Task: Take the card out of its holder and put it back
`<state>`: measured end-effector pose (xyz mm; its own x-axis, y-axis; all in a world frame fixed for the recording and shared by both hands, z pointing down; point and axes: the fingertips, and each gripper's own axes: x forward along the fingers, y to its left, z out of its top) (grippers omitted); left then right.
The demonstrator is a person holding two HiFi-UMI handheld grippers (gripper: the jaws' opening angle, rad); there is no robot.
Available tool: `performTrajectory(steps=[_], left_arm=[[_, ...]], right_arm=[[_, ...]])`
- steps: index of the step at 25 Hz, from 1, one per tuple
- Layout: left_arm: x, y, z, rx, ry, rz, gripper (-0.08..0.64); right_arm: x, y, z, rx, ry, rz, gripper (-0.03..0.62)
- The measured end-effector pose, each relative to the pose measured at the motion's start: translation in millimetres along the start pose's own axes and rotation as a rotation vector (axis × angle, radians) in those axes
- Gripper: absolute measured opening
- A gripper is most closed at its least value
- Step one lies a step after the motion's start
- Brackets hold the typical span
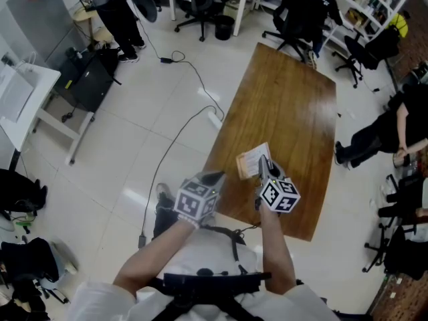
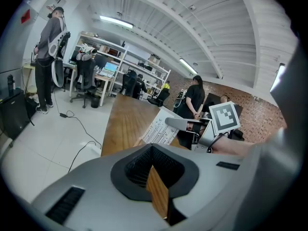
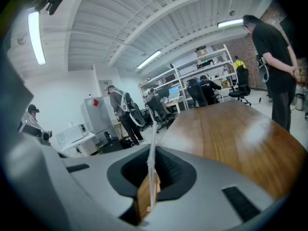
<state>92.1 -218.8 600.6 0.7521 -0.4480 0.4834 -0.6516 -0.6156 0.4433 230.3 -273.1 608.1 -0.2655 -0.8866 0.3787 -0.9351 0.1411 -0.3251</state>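
Observation:
A pale card (image 1: 252,161) with printed lines is held above the near end of the wooden table (image 1: 294,105). My right gripper (image 1: 263,164) is shut on its near edge. The right gripper view has the card (image 3: 152,143) edge-on, as a thin white strip standing between the jaws. In the left gripper view the printed face of the card (image 2: 160,129) shows, with the right gripper (image 2: 177,122) clamped on it. Whether a holder is around the card I cannot tell. My left gripper (image 1: 217,177) hangs a short way left of the card, shut with nothing in it.
A black cable (image 1: 175,136) runs over the tiled floor left of the table. A person in black (image 1: 391,129) sits off the table's right side. Office chairs (image 1: 294,15) stand past the far end. At the far left is a white desk (image 1: 27,95).

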Motion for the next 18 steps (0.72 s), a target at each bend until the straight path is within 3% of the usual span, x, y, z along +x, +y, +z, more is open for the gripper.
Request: performTrajectory(steps=[18], left_arm=[[-3,2,-1,-0.012,-0.003,0.012,-0.005]], right_arm=[[9,-4,-14,-0.007,0.041,-0.012,0.020]])
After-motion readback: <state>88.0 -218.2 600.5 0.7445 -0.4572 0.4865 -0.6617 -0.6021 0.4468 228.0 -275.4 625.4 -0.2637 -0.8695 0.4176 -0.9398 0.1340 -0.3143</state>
